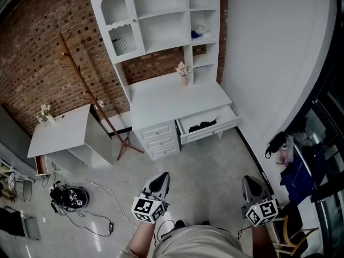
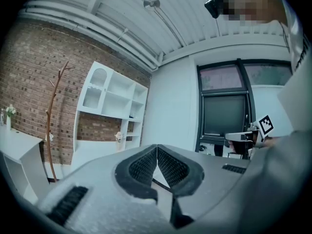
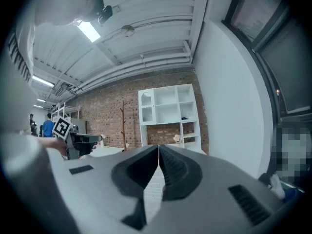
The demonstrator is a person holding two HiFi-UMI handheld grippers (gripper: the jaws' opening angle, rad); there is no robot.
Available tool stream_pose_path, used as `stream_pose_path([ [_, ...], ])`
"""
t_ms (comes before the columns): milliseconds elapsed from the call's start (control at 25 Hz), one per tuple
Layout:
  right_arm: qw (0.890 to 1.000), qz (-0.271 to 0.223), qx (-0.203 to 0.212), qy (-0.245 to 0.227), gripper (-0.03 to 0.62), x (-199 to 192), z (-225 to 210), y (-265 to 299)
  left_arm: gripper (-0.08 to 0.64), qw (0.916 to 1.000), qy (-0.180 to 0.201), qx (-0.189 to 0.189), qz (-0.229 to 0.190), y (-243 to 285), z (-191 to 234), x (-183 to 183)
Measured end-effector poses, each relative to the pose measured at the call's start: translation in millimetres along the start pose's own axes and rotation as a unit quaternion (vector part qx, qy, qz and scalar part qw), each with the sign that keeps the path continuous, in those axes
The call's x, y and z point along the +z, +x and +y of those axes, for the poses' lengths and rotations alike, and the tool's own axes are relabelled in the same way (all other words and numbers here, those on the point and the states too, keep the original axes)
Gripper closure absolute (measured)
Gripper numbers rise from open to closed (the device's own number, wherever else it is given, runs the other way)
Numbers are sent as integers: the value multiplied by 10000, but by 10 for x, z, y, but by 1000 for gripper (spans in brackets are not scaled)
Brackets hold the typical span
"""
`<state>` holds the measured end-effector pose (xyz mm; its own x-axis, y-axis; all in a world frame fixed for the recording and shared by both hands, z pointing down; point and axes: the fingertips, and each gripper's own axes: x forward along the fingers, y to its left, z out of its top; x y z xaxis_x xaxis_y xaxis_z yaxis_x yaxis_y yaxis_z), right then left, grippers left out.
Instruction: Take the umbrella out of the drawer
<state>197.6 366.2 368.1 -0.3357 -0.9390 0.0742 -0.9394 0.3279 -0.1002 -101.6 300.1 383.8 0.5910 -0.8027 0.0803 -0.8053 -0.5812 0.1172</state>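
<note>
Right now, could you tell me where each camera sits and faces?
Head view: on the person's head, looking steeply down at the desk, its open drawer with the umbrella; left hand-held gripper, right hand-held gripper and the person's torso show.
Left gripper view: on the left hand-held gripper, level, facing the shelf unit; its shut jaws show.
Right gripper view: on the right hand-held gripper, level, facing that shelf unit; its shut jaws show.
Shared: each gripper view catches the other hand-held gripper.
</note>
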Motion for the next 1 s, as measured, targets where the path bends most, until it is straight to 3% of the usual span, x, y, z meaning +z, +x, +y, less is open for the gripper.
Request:
stream_pose_path([
  [1000,9982,185,565,82,563,-268,-401,-401,535,9993,41,330,170,-1,-728,-231],
])
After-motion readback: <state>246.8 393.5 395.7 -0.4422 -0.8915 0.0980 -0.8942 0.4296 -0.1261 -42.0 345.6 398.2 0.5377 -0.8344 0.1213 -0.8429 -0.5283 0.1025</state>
